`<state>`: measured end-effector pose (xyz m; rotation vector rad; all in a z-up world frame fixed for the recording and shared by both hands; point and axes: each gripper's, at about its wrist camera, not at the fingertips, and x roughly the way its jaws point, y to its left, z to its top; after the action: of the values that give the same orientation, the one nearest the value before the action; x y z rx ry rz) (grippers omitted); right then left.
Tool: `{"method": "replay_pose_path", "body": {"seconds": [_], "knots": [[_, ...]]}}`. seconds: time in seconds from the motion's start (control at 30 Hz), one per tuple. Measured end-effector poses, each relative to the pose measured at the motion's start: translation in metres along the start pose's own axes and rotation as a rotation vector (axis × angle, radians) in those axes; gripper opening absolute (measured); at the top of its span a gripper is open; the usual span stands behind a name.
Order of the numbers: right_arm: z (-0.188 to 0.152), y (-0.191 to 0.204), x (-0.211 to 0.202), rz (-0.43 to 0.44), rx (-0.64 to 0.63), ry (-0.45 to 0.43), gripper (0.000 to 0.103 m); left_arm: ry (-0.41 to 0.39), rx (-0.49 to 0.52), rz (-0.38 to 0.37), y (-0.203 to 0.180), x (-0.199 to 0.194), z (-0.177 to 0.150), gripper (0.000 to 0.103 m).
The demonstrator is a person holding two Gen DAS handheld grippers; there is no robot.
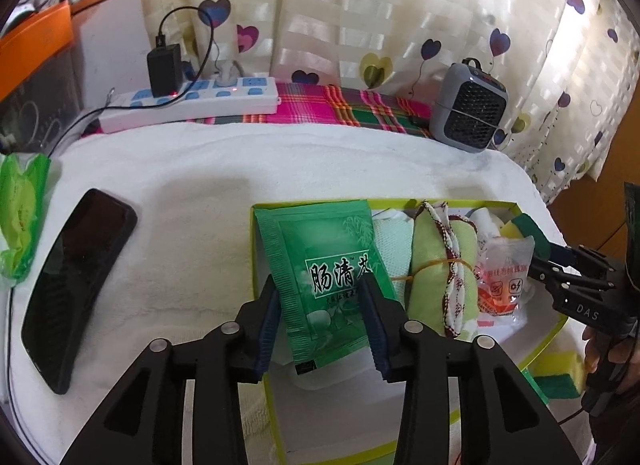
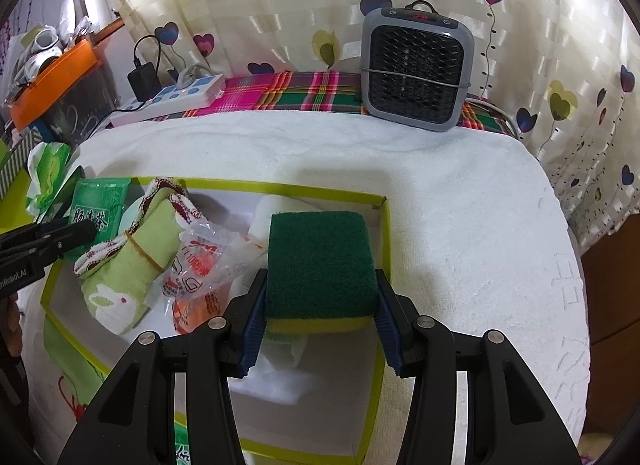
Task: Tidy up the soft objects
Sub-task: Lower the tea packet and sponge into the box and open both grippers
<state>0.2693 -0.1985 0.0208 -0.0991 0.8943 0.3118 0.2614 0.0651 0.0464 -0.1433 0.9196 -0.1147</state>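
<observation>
Green tea sachet (image 1: 326, 285) lies tilted in the box (image 1: 516, 207), between the left gripper (image 1: 325, 315) pads, which stand apart from it (jaws partly spread, gripping nothing). Beside it to the right: rolled green towel (image 1: 434, 265). Right gripper (image 2: 320, 319) clamps a green-topped sponge (image 2: 320, 261) over the box's right side.

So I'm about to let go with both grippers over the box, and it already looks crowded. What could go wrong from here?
1. The green tea sachet leans on the box's left wall, between the left gripper's parted pads; it may slide flat or tip over the rim.
2. The scouring sponge in the right gripper hangs by the box's right wall; dropped there, it could catch the rim.
3. The rolled towel and plastic packet leave little space.
</observation>
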Motion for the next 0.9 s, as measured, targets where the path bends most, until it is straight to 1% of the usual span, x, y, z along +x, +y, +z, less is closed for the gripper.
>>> {"method": "replay_pose_path", "body": {"seconds": [0.17, 0.23, 0.3, 0.4, 0.57, 0.73, 0.9], "knots": [[-0.003, 0.002, -0.004, -0.002, -0.008, -0.012, 0.054, -0.002, 0.016, 0.007, -0.002, -0.002, -0.002, 0.041], [-0.004, 0.002, -0.006, 0.004, -0.006, -0.023, 0.057, -0.008, 0.027, 0.015, -0.002, -0.003, -0.003, 0.042], [-0.004, 0.003, -0.008, 0.009, -0.003, -0.031, 0.059, -0.019, 0.044, 0.029, -0.004, -0.006, -0.005, 0.044], [-0.005, 0.005, -0.012, 0.007, -0.010, -0.043, 0.059, -0.027, 0.049, 0.023, -0.006, -0.010, -0.008, 0.049], [-0.006, 0.006, -0.019, 0.001, -0.015, -0.055, 0.060, -0.049, 0.057, 0.022, -0.010, -0.019, -0.011, 0.050], [-0.006, 0.008, -0.029, 0.012, -0.017, -0.082, 0.060, -0.075, 0.062, 0.026, -0.013, -0.028, -0.012, 0.050], [-0.005, 0.008, -0.036, -0.007, -0.024, -0.109, 0.060, -0.095, 0.069, 0.016, -0.015, -0.035, -0.011, 0.050]]}}
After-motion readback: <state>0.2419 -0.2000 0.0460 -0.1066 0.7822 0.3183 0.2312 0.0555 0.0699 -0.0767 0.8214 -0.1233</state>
